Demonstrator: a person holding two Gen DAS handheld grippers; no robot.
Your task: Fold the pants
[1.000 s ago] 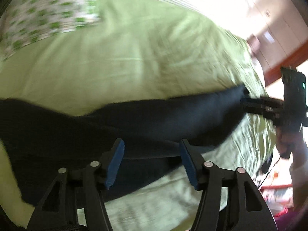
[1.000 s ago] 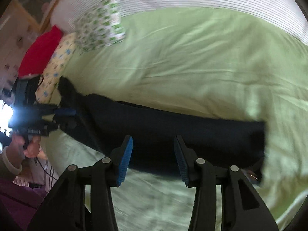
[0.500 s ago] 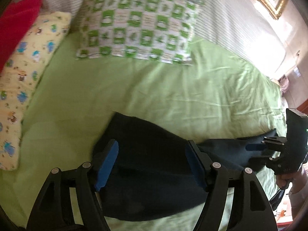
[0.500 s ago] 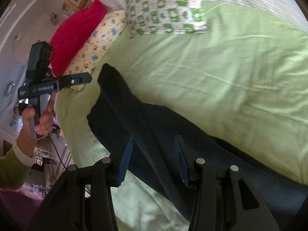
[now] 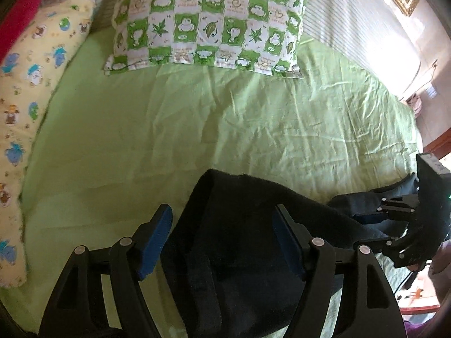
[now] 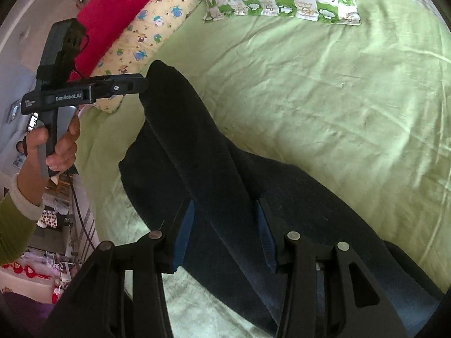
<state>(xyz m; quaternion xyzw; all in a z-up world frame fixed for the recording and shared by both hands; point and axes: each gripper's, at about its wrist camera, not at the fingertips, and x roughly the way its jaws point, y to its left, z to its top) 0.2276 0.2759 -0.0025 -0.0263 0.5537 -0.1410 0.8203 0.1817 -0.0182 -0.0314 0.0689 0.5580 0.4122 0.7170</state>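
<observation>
The dark pants (image 6: 225, 191) lay on the green bed (image 5: 225, 129), near its front edge, well short of the checked pillow (image 5: 208, 19) at the head. One end was raised and draped over the rest, so a lengthwise fold seemed under way but not flattened.

The left hand-held gripper (image 5: 222, 239) stood wide open over the raised waist end; from the right wrist view its tips sat at that cloth edge (image 6: 135, 86), but whether they pinched it I could not tell. The right hand-held gripper (image 6: 225, 233) was partly open, straddling a ridge of fabric without clearly clamping it.

By my reading, the task was roughly midway: the pants were doubled loosely, and still needed laying flat, smoothing, and at least one more fold across.
</observation>
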